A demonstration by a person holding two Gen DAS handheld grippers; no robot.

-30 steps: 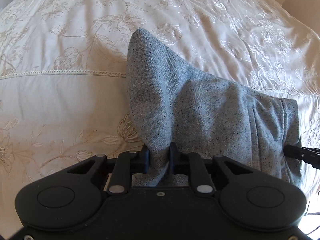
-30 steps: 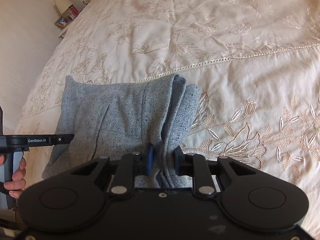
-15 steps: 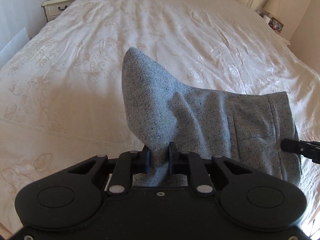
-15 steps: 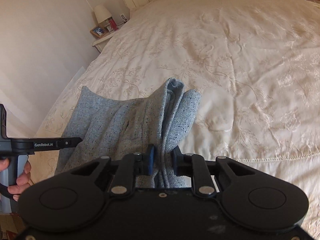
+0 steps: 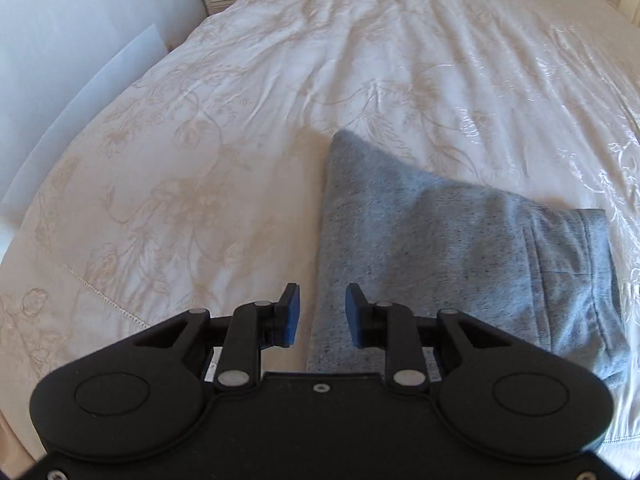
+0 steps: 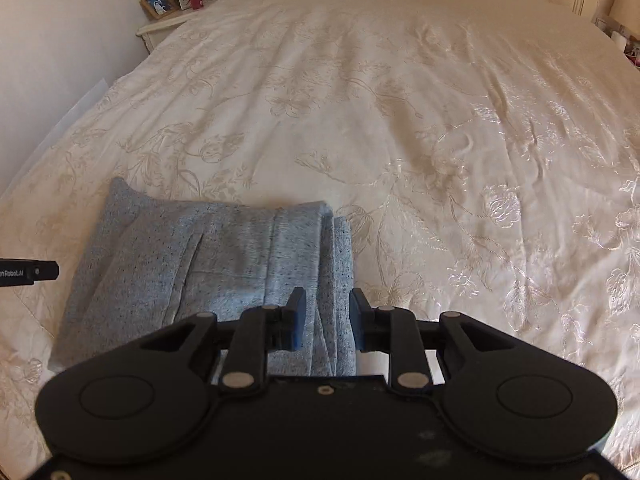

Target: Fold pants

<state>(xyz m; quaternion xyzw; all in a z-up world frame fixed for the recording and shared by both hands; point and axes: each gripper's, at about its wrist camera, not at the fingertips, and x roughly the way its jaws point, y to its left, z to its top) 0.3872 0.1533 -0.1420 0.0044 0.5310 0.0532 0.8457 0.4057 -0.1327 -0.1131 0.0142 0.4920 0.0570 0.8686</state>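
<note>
Both grippers had let go since half a second earlier; the left gripper [image 5: 322, 316] and right gripper [image 6: 327, 318] hovered low, fingers parted, over the folded grey pants [image 6: 208, 264] resting on the bed [image 6: 400, 100]; the release step looked complete; next likely withdrawing or smoothing.

- The left black two-finger gripper [image 5: 322, 314], clamped on the cloth half a second ago, now has its blue-padded jaws apart.
- The right black two-finger gripper [image 6: 328, 318] has let go likewise, with a gap between its jaws.
- The folded grey speckled knit pants [image 5: 452, 256], earlier lifted and peaked, now lie flat on the cream embroidered bedspread [image 6: 400, 100].
</note>
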